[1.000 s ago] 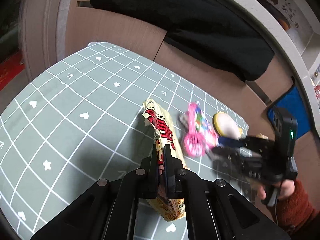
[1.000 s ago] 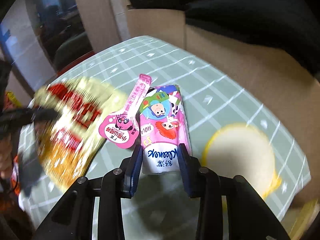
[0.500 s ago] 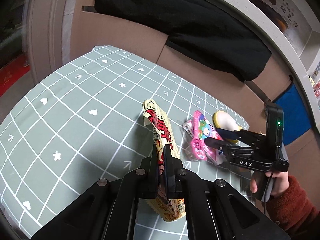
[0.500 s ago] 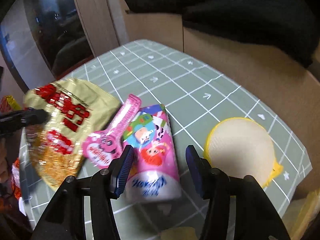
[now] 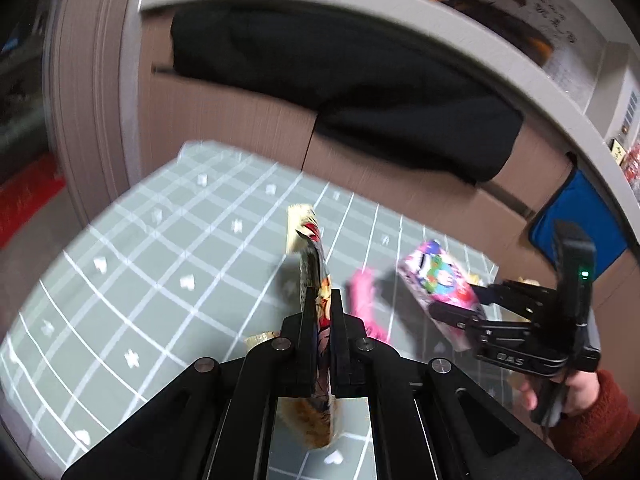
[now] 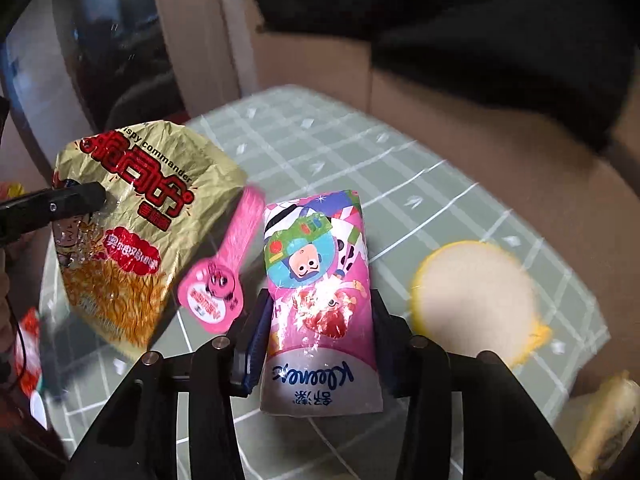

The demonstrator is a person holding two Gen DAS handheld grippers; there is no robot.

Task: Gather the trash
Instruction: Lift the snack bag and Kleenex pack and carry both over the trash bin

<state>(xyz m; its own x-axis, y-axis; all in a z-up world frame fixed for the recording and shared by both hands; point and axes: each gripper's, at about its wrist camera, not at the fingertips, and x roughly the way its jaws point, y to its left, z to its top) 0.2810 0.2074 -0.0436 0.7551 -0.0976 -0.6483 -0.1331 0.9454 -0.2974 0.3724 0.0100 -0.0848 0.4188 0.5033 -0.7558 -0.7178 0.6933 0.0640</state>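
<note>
My left gripper (image 5: 322, 300) is shut on a yellow noodle snack bag (image 5: 314, 248), which hangs edge-on above the green checked table (image 5: 160, 264). In the right wrist view the same bag (image 6: 132, 220) shows its printed face, pinched by the left gripper's fingers (image 6: 52, 204). The jaws of my right gripper (image 6: 320, 300) are closing on a pink cartoon tissue pack (image 6: 316, 248). The left wrist view shows that pack (image 5: 436, 280) raised off the table in the right gripper (image 5: 468, 304). A pink paddle-shaped wrapper (image 6: 218, 284) lies between the two items.
A round white lid with a yellow rim (image 6: 476, 292) lies on the table at the right. A yellowish packet (image 6: 608, 412) sits at the lower right and a red-and-white wrapper (image 6: 28, 340) at the far left. Brown cardboard boxes (image 5: 240, 120) draped with black cloth (image 5: 360, 80) stand behind the table.
Both grippers have risen. The snack bag has come up off the table and turned edge-on. The right jaws widened, then closed in on the tissue pack, which is now lifted.
</note>
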